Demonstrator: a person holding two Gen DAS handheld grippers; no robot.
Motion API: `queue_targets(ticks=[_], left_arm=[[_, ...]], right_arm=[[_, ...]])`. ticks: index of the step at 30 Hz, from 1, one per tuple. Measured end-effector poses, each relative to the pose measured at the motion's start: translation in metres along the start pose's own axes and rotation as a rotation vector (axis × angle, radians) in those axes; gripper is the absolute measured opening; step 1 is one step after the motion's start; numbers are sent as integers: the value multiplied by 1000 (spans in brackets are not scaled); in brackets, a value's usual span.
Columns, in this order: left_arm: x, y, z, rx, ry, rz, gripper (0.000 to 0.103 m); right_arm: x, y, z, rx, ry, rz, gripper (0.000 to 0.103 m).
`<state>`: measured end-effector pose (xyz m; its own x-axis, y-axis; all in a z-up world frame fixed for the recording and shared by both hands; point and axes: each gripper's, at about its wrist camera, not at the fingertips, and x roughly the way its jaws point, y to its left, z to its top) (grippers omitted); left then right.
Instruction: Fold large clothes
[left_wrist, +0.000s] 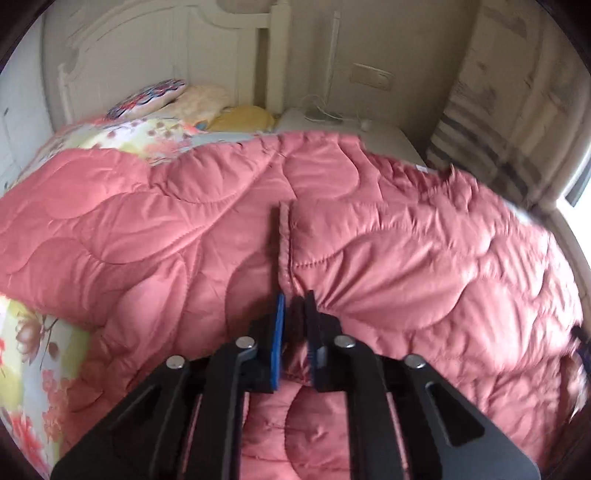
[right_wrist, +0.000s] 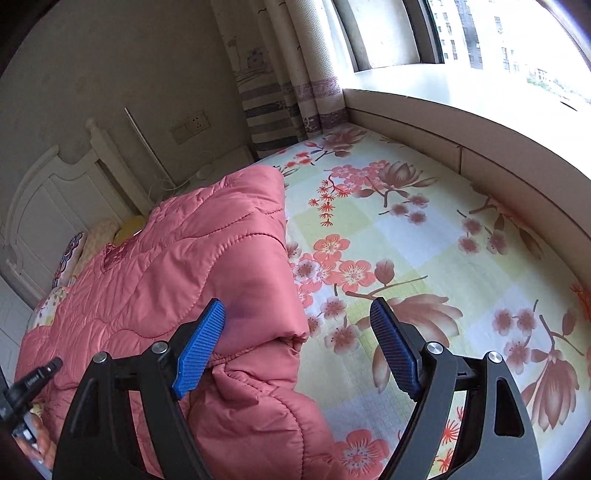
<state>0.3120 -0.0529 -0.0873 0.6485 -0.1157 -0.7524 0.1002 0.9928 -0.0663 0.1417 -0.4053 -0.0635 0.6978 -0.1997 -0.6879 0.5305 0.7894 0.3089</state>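
Observation:
A large pink quilted coat (left_wrist: 388, 240) lies spread over the bed and fills most of the left wrist view. My left gripper (left_wrist: 295, 306) is shut on a stitched edge of the coat, and the seam runs up from between its blue pads. In the right wrist view the coat (right_wrist: 166, 258) covers the left half of the bed. Its near right corner bulges between the fingers of my right gripper (right_wrist: 297, 310), which stands open with both blue pads wide apart and not pressing the fabric.
A floral bed sheet (right_wrist: 406, 229) lies bare to the right of the coat. A white headboard (right_wrist: 55, 206) and pillows (left_wrist: 166, 99) are at the far end. Striped curtains (right_wrist: 280, 92) and a window ledge (right_wrist: 461, 92) border the bed's far right side.

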Motion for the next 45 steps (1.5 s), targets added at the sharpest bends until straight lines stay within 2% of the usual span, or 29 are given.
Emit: queue_targets(ticks=[1, 2, 3, 4, 6, 7, 9, 11, 13, 14, 15, 18, 22, 24, 25, 27, 28, 29, 31, 33, 35, 36, 37, 38, 39, 40, 41, 45], left_arm=[[-3, 2, -2, 2, -12, 0, 32], [-9, 4, 0, -12, -31, 6, 61], [-20, 7, 2, -36, -78, 28, 73], [-36, 8, 4, -65, -168, 52, 81], [-56, 1, 10, -49, -293, 57, 81], [-61, -8, 15, -8, -308, 40, 81], [-56, -30, 24, 102, -270, -14, 81], [-36, -45, 26, 165, -205, -4, 81], [-5, -53, 18, 208, -101, -21, 81], [11, -55, 11, 232, -31, -27, 81], [22, -58, 3, 248, 5, -30, 81], [26, -50, 3, 216, 21, -49, 88], [33, -47, 3, 206, 34, -43, 93], [37, -42, 4, 204, 37, -40, 94], [39, -42, 6, 200, 39, -43, 95], [41, -41, 8, 192, 42, -52, 96], [41, -42, 8, 189, 42, -57, 96], [41, -42, 7, 185, 43, -64, 97], [38, -37, 8, 166, 33, -97, 97], [21, -18, 10, 88, 2, -156, 97], [-6, 14, 12, -31, -53, -205, 96], [-31, 46, 11, -121, -131, -234, 96], [-46, 71, 9, -179, -186, -225, 97], [-58, 94, 5, -233, -227, -199, 97], [-71, 132, -3, -328, -273, -150, 97], [-80, 167, -13, -426, -299, -114, 97], [-89, 214, -28, -567, -323, -65, 96], [-102, 340, -75, -948, -327, 86, 89]], right_arm=[[-2, 1, 0, 3, -3, 2, 79], [-6, 1, 0, 5, -18, -4, 79], [-11, 1, 0, 1, -47, -19, 78], [-20, 5, 1, -16, -97, -32, 76], [-31, 18, 4, -81, -161, -41, 74], [-33, 28, 6, -133, -173, -47, 72], [-27, 54, 10, -250, -158, -43, 60], [-13, 74, 12, -327, -116, -32, 53], [17, 85, 10, -387, -5, -74, 49], [30, 86, 8, -395, 56, -91, 49], [40, 83, 5, -393, 100, -94, 50], [33, 88, 17, -409, 117, -91, 50], [21, 106, 58, -412, -2, -65, 51], [43, 111, 83, -390, -17, -86, 67], [64, 110, 89, -392, 25, -133, 69], [108, 99, 87, -375, 180, -177, 69], [118, 94, 84, -361, 204, -176, 69], [115, 93, 83, -353, 183, -177, 72], [98, 94, 82, -334, 162, -188, 72], [55, 104, 77, -329, 54, -135, 73], [19, 118, 61, -367, -21, -75, 80], [4, 125, 49, -400, -43, -35, 86], [-8, 131, 36, -436, -57, -3, 87], [-14, 134, 28, -457, -62, 10, 87], [-20, 137, 16, -474, -68, 23, 87], [-24, 136, 6, -480, -75, 35, 87], [-25, 134, 1, -479, -78, 37, 87], [-12, 119, -17, -422, -37, 42, 87]])
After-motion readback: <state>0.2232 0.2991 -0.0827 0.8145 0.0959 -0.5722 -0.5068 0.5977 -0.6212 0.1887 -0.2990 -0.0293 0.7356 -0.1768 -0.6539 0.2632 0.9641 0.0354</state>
